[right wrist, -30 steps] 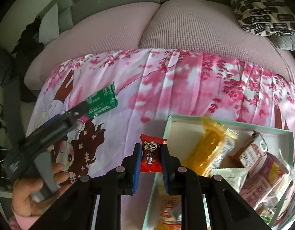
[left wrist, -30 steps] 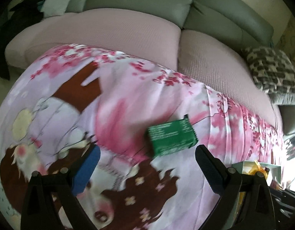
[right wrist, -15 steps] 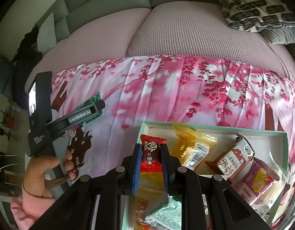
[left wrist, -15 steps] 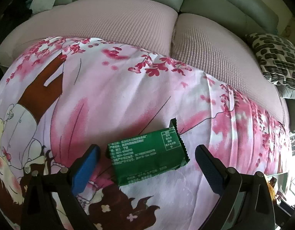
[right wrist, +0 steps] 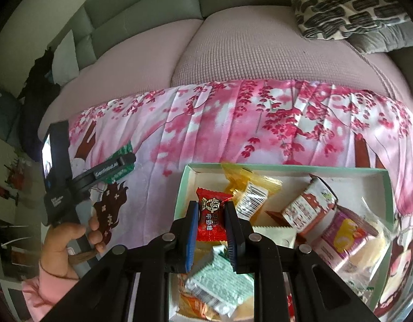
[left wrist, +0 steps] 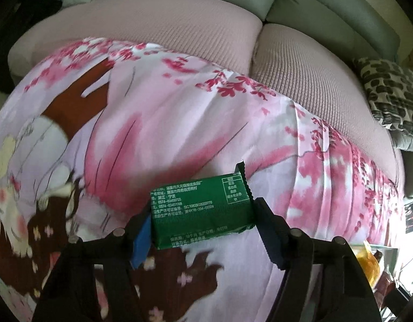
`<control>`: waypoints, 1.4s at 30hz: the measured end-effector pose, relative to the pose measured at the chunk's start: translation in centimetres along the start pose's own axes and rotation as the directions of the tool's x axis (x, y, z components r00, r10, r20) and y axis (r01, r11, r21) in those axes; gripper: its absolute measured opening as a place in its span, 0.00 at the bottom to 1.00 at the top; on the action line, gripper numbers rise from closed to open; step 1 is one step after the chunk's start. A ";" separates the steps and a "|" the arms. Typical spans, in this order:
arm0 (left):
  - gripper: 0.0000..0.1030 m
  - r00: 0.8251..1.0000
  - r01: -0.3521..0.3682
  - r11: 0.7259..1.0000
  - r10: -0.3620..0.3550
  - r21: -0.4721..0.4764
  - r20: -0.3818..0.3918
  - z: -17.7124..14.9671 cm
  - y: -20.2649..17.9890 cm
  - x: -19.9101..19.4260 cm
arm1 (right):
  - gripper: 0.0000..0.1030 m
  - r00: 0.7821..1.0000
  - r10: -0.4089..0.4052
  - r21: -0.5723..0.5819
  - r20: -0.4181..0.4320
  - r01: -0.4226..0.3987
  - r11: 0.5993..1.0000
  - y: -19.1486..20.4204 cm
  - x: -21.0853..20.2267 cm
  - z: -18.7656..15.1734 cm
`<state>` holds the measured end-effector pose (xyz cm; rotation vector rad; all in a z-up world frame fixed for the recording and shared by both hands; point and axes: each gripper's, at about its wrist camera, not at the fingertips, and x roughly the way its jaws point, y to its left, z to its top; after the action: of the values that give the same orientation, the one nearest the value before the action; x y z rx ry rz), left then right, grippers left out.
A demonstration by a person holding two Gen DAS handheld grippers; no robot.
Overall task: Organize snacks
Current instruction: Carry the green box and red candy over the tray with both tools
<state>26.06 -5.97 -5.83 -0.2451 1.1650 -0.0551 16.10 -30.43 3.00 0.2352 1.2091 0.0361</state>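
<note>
My left gripper is shut on a green snack packet, with a finger against each short end, just above the pink cherry-blossom cloth. In the right wrist view the left gripper shows at the left, over the same green packet. My right gripper is shut on a small red candy packet and holds it over the left end of the pale green box, which holds several wrapped snacks.
The cloth covers a table in front of a pink and grey sofa with a black-and-white patterned cushion. The box's corner shows at the lower right of the left wrist view. The person's left hand grips the left handle.
My left gripper moved in on the green packet and closed on it. My right gripper carried the red candy from beside the box to over its left end.
</note>
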 end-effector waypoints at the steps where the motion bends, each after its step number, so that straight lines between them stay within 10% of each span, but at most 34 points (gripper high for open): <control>1: 0.69 1.000 0.009 1.000 -0.009 -0.010 -0.003 -0.5 0.4 -0.5 | 0.20 1.000 0.002 0.008 0.005 -0.002 1.000 -0.3 -0.5 -0.4; 14: 0.68 0.993 0.118 0.993 -0.118 -0.017 0.024 -5.8 0.2 -7.7 | 0.20 0.998 0.017 0.165 0.053 -0.026 0.986 -4.9 -5.1 -6.3; 42: 0.68 0.977 0.204 0.913 -0.210 0.353 -0.021 -16.8 -11.0 -16.0 | 0.20 0.995 0.012 0.384 0.096 -0.048 0.922 -13.1 -9.5 -17.0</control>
<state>5.22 -16.72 4.80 -0.0480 1.0867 -0.4465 -4.35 -41.93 3.46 0.5962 1.1129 -0.1877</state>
